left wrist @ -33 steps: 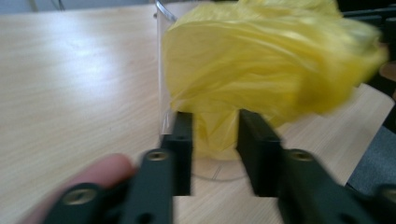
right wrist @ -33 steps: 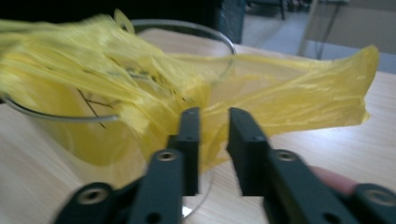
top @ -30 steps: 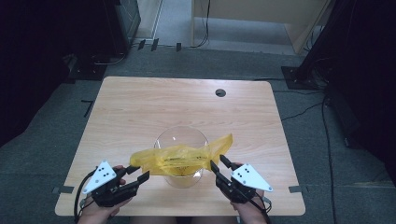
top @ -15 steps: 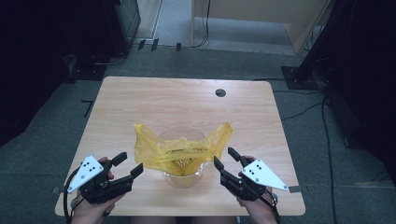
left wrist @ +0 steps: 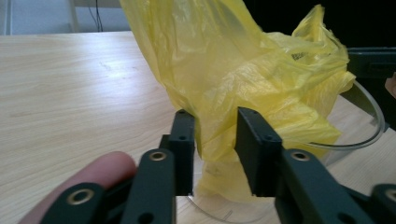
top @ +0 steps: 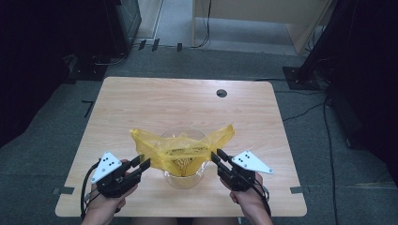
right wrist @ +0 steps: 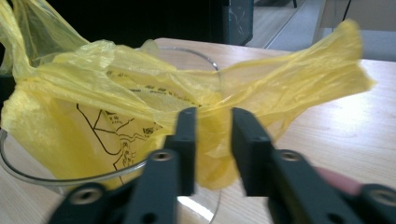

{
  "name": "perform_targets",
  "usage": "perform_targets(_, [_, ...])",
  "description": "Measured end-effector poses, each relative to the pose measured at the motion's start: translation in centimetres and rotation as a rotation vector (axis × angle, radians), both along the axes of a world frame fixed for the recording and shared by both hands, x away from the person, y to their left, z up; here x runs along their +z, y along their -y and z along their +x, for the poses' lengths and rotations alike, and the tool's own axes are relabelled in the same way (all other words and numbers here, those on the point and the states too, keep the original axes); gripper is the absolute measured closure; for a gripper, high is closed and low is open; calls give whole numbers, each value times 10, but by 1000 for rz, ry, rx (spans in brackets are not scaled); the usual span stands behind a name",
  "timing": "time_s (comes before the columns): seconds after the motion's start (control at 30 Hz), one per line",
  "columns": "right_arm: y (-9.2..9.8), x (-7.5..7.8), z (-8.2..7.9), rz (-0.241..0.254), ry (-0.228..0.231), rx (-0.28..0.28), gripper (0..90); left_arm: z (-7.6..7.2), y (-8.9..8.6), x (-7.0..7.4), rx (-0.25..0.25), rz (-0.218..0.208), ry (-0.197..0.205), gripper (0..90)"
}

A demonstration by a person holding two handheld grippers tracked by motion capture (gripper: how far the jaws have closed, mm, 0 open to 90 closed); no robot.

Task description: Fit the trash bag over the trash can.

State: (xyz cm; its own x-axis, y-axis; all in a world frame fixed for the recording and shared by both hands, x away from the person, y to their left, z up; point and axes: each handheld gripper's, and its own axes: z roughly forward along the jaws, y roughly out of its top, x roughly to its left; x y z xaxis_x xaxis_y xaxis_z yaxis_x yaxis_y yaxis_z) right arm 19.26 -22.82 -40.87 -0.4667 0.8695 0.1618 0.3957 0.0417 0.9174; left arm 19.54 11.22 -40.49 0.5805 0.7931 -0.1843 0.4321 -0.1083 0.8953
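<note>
Two sets of jaws parted around crinkly yellow plastic bag (top: 180, 152) draped in clear round glass bowl (top: 184, 176), corners lately released, now sprung upward; lining apparently unfinished.

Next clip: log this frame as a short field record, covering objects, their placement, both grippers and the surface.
Surface: wooden table
Container: clear glass bowl, near the table's front edge
Bag: yellow plastic bag, draped into and over the bowl, corners sticking up left and right
Left gripper: jaws apart, bag's edge between them
Right gripper: jaws apart, bag's edge between them
Grip: closure on the plastic cannot be told
</note>
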Motion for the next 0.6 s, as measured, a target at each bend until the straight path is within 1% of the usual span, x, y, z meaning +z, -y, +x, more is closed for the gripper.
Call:
perform_targets(0.03, [-1, -1, 0, -12, 2, -1, 856, 1, 1, -1, 2, 8, 7, 748])
perform_targets(0.07, [-1, -1, -1, -16, 7, 2, 875, 1, 2, -1, 4, 19, 15, 766])
perform_targets(0.13, [-2, -1, -2, -33, 22, -9, 900, 3, 3, -4, 31, 57, 31, 791])
perform_targets(0.17, [-2, -2, -2, -35, 19, -17, 900, 4, 3, -6, 41, 62, 30, 808])
perform_targets(0.2, [-1, -3, -1, -31, 16, -22, 900, 5, 3, -8, 50, 53, 25, 820])
perform_targets(0.23, [-1, -6, -1, -36, 12, -24, 900, 5, 3, -11, 55, 57, 23, 830])
perform_targets(0.33, [-2, -14, -2, -44, -1, -12, 900, 4, 6, -17, 43, 67, 17, 845])
perform_targets(0.4, [-5, -18, -3, -60, -13, -6, 900, 3, 7, -20, 32, 61, 14, 850])
perform_targets(0.47, [-6, -23, -4, -64, -21, 0, 900, 1, 8, -22, 13, 62, 14, 850])
perform_targets(0.53, [-8, -26, -6, -72, -25, 7, 900, -3, 9, -25, -10, 68, 23, 838])
perform_targets(0.6, [-8, -28, -7, -71, -29, 5, 900, -6, 9, -28, -20, 76, 31, 810])
